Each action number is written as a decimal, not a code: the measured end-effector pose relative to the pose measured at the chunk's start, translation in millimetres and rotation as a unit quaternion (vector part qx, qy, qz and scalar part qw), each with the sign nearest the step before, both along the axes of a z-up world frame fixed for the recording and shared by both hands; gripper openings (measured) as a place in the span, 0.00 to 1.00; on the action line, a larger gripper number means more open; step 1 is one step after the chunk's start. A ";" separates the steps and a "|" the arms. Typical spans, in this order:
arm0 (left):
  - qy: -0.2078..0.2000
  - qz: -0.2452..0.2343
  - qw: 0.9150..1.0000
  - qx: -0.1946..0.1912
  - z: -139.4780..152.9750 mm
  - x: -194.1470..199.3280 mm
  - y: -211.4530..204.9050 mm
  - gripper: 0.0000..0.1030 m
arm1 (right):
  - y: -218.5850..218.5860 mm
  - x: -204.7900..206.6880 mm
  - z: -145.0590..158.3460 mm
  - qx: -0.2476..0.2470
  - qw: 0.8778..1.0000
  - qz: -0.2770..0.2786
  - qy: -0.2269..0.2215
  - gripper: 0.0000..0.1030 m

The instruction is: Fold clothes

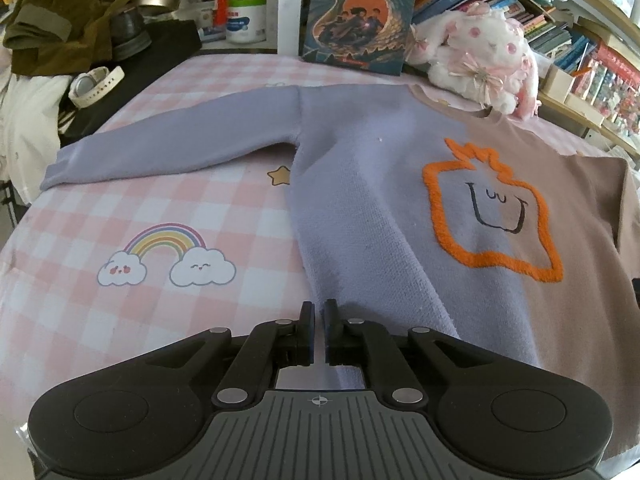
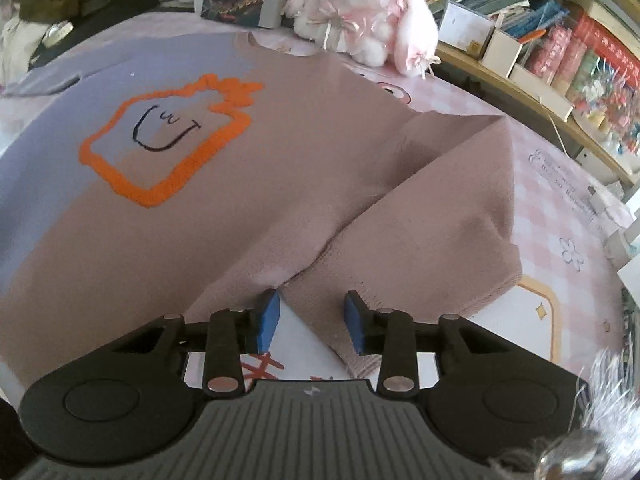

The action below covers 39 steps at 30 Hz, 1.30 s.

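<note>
Pink checked bedsheet (image 1: 168, 200) carries a two-tone sweater (image 1: 360, 184), lilac and tan, lying flat. Its hem is hidden behind the left gripper (image 1: 319, 330), pinched nearly closed on it. Right gripper (image 2: 312, 322) is spread around the folded-in tan sleeve (image 2: 440, 216). Plush rabbit (image 2: 360, 12) and a book (image 1: 356, 12) crowd twelve o'clock; bare sheet lies at nine.

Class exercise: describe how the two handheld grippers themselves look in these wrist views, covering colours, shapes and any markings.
Both look alike. The left gripper and right gripper have black linkage arms with silver round pivots, two rounded black housings with circular discs, and a grey ribbed centre plate bearing a small crosshair mark. The finger pads are blue. No cables or sleeves show.
</note>
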<state>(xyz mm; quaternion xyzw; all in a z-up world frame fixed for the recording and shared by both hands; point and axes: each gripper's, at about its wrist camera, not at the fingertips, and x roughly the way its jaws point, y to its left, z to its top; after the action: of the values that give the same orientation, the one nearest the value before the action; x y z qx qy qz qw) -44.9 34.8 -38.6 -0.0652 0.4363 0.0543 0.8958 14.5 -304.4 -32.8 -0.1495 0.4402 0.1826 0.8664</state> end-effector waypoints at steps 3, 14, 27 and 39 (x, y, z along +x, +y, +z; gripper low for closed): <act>0.004 0.001 1.000 0.000 0.9 2.4 0.0 0.05 | -2.0 2.4 2.3 -0.003 1.000 -0.011 -0.002 0.07; 0.013 0.018 1.000 0.004 2.6 4.4 -2.5 0.08 | -134.5 44.1 74.4 -0.057 0.954 -0.255 -0.148 0.06; 0.013 0.041 0.997 -0.059 5.7 0.3 14.4 0.09 | -131.0 28.1 73.9 -0.016 0.966 -0.219 -0.135 0.46; 0.018 0.000 0.990 -0.137 8.7 -17.2 39.0 0.28 | -38.6 -40.3 22.7 0.072 0.983 -0.168 0.014 0.54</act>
<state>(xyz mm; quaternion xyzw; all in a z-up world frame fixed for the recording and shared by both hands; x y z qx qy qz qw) -62.1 73.8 -29.9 -0.1859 0.4552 -0.0049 0.8707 -25.8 -343.0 -10.1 -0.0080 0.4572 0.0679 0.8867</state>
